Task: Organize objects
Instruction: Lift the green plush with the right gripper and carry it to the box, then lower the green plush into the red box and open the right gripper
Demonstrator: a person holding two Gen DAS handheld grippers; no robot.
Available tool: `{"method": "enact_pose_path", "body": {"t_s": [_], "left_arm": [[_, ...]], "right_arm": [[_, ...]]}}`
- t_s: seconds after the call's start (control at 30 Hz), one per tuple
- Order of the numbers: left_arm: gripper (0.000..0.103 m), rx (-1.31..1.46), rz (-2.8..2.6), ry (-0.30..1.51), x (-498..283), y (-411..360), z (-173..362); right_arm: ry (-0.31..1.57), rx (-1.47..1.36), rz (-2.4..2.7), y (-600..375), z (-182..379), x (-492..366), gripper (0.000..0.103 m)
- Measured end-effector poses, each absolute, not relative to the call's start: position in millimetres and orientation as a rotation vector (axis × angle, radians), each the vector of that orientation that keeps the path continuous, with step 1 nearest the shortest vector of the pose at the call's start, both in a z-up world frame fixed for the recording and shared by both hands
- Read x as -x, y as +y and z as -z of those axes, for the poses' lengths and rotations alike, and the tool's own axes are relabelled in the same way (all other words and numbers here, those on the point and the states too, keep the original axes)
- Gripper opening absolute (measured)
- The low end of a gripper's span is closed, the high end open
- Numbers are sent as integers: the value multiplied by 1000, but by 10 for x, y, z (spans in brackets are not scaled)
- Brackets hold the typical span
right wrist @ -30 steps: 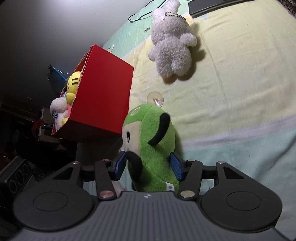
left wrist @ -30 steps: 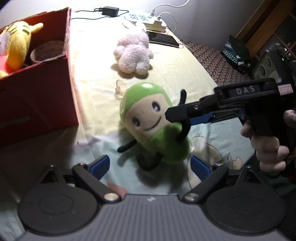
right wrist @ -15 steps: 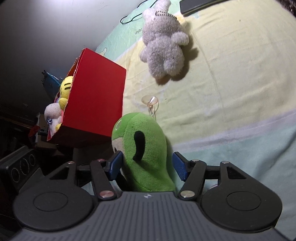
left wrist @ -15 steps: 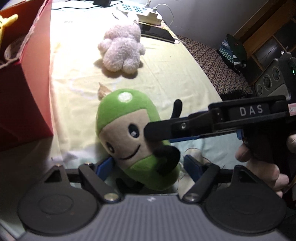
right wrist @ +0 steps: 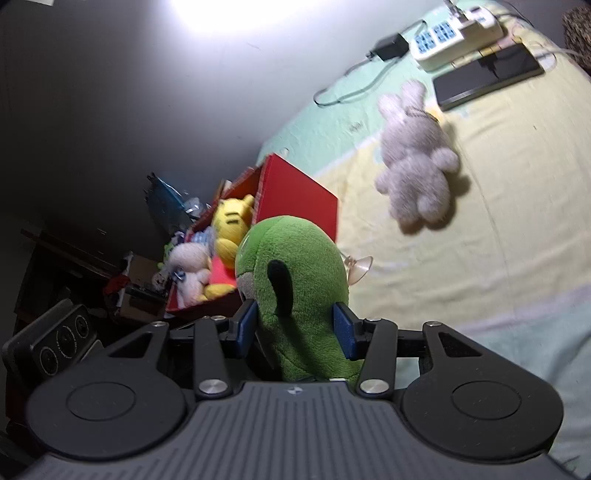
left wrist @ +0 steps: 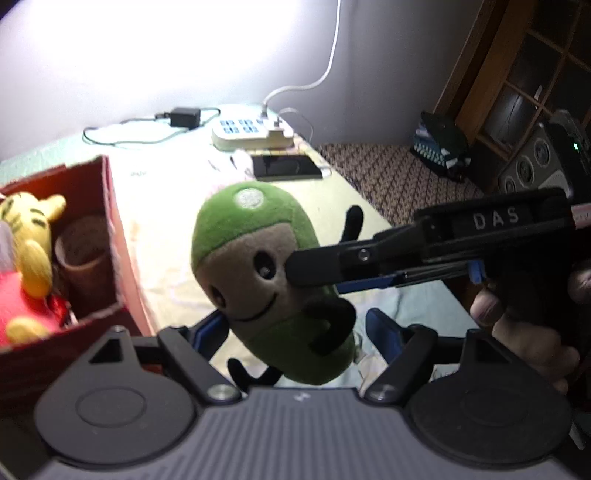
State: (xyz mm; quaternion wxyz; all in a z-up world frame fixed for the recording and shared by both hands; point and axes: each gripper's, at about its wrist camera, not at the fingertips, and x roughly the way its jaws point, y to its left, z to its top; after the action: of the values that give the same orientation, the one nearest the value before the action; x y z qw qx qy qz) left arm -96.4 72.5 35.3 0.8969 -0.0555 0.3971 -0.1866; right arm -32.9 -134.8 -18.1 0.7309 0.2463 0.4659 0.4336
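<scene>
Left wrist view has the green plush toy (left wrist: 273, 280) lifted clear of the yellow and pale green bed sheet (left wrist: 173, 236), face toward the camera. The left gripper (left wrist: 295, 334) has its jaws drawn in on the toy's lower body, the blue pad at 9 o'clock pressing it, the pad at 3 o'clock just beside it with a sliver of gap showing. The right gripper (left wrist: 314, 271) reaches in from 3 o'clock and pinches the toy's side; a hand (left wrist: 528, 332) grips its handle. Right wrist view shows both blue pads (right wrist: 245, 326) squeezing the green body, jaws having just been closing onto it. At 9 o'clock sits the red box (left wrist: 107, 236) with a yellow tiger plush (left wrist: 29, 240) inside. A grey bunny plush (right wrist: 413, 158) lies on the sheet at 1 o'clock in that view, with a phone (right wrist: 487, 75) and power strip (right wrist: 454, 31) beyond
</scene>
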Motion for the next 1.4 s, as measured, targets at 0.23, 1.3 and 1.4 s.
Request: {"method": "enact_pose_path", "body": {"t_s": [0.23, 1.3, 1.4], "left_arm": [[79, 145, 316, 694, 829, 1359, -813], [90, 20, 179, 815, 775, 2299, -228], [90, 28, 179, 813, 829, 2304, -246]], "right_arm": [[898, -582, -1020, -782, -131, 306, 48], [896, -368, -761, 431, 39, 209, 42], [863, -384, -762, 480, -51, 180, 43]]}}
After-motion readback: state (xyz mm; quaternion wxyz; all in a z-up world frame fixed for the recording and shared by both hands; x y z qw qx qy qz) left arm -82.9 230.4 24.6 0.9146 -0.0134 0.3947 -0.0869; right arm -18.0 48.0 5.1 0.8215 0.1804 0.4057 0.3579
